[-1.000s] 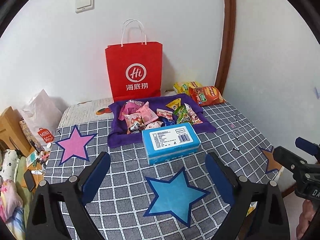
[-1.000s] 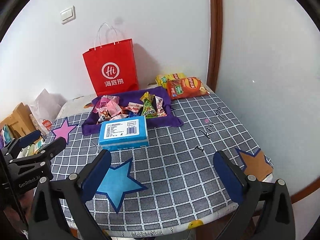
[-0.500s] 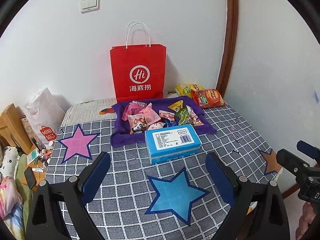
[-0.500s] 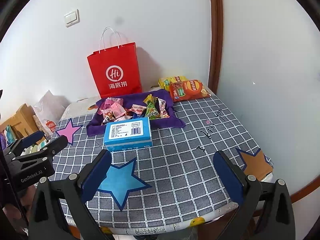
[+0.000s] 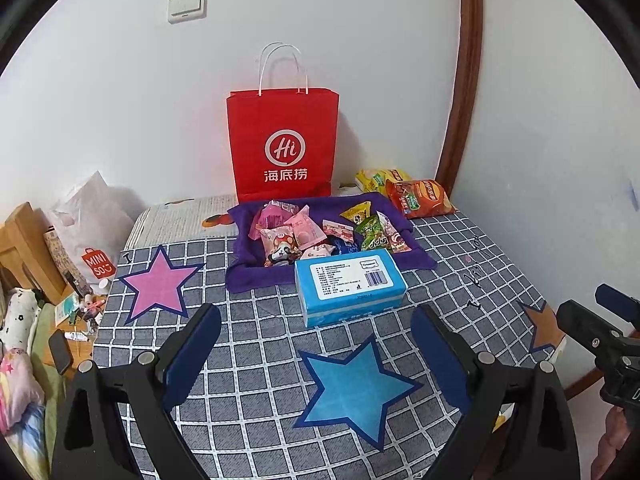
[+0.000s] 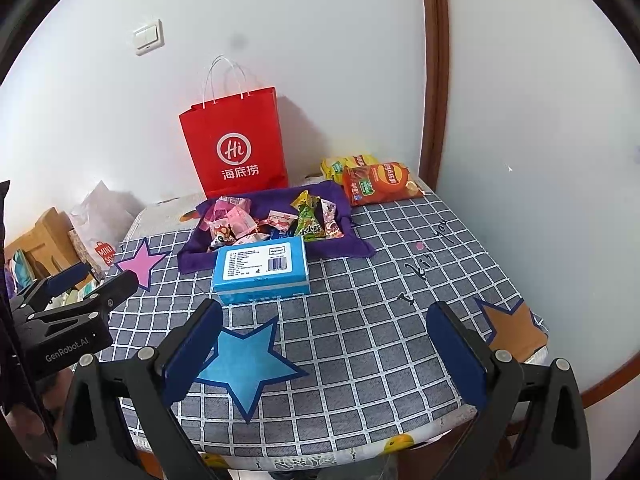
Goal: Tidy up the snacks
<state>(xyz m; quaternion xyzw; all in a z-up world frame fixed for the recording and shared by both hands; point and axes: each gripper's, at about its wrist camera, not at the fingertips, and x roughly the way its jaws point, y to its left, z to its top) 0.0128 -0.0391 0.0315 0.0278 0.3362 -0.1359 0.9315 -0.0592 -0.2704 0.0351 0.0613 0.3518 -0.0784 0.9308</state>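
A purple cloth tray holds several small snack packets at the back of the checked table. A blue box lies in front of it. Two chip bags lie at the back right corner. A red paper bag stands against the wall. My left gripper is open and empty above the blue star. My right gripper is open and empty over the table's front part.
Star stickers mark the tablecloth: pink, blue, orange. The table's edge is near. Cluttered items and a white bag sit left of the table. Walls close the back and right.
Both grippers have pulled back and risen a little, so the table and its objects look farther and lower in each view. Nothing on the table moved.
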